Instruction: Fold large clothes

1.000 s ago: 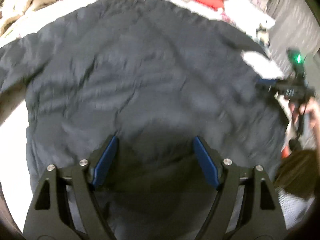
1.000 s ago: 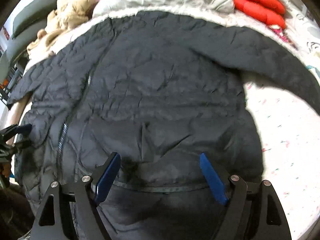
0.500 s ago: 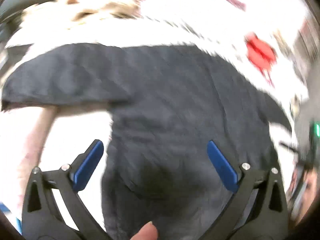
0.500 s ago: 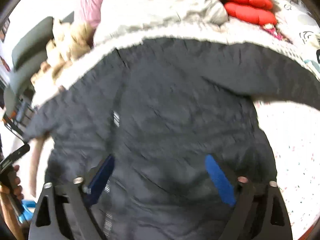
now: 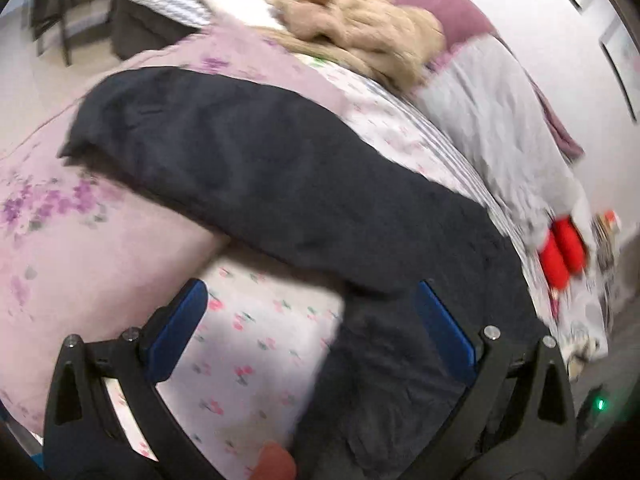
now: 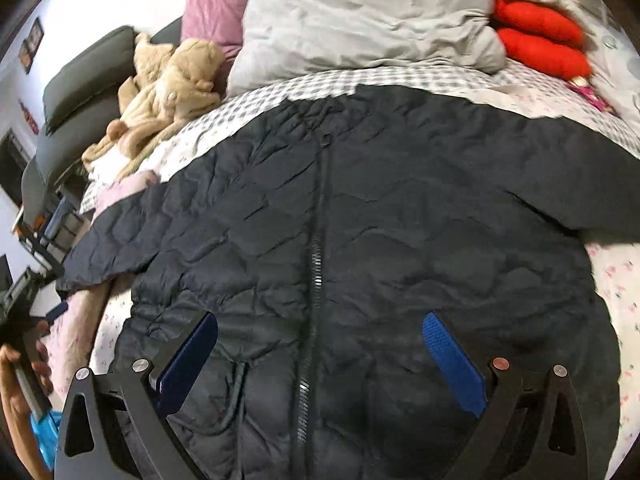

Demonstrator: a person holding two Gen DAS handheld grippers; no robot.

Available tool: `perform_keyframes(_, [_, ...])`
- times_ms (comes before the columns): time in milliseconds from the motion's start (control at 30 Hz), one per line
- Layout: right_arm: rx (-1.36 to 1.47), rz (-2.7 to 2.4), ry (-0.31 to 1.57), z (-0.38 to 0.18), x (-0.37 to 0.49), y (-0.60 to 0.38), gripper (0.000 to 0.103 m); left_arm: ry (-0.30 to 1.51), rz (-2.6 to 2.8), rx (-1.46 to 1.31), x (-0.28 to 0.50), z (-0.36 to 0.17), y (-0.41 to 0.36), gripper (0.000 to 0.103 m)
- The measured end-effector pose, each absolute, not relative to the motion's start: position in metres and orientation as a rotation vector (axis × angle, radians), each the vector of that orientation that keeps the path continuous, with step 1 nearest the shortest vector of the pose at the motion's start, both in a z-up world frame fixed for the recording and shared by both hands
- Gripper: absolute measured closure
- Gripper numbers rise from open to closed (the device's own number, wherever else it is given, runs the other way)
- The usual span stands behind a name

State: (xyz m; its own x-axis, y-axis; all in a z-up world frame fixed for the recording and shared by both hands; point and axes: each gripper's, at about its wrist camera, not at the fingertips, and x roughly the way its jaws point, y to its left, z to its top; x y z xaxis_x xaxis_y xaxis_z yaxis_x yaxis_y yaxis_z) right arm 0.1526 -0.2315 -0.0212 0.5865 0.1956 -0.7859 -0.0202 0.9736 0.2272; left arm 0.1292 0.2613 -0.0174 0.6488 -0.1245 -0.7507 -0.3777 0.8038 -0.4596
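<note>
Grabbing the sleeve point(image 5: 240, 160) near its cuff seems smartest: left gripper point(image 5: 312, 320) and right gripper point(image 6: 320, 344) both gape wide, empty, above the jacket point(image 6: 400, 220).

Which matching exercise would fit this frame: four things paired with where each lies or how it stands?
Things:
1. dark quilted jacket
2. red cushions
3. tan plush toy
4. right gripper

Places or states:
A. far right of the bed, beside the grey bedding
B. open, jaws wide above the jacket's lower front
C. spread flat on the bed, zipper up, sleeves out to both sides
D. far left, next to the dark headboard cushion

Pairs: 1-C, 2-A, 3-D, 4-B
</note>
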Motion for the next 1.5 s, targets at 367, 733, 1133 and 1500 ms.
perform_keyframes(367, [0.168, 0.157, 0.915, -0.038, 0.163, -0.221, 0.0, 0.672, 0.425, -0.915, 0.135, -0.056, 0.355, 0.011])
perform_keyframes(733, [0.136, 0.184, 0.903, -0.04, 0.166, -0.215, 0.0, 0.396, 0.369, -1.011, 0.124, -0.034, 0.374, 0.095])
perform_keyframes(1133, [0.157, 0.274, 0.86, -0.012, 0.187, -0.185, 0.0, 0.384, -0.134, -0.614, 0.174, 0.044, 0.204, 0.096])
perform_keyframes(1500, [0.487, 0.362, 0.896, -0.032, 0.223, -0.227, 0.0, 0.765, -0.459, -0.38, 0.213, -0.023, 0.042, 0.092])
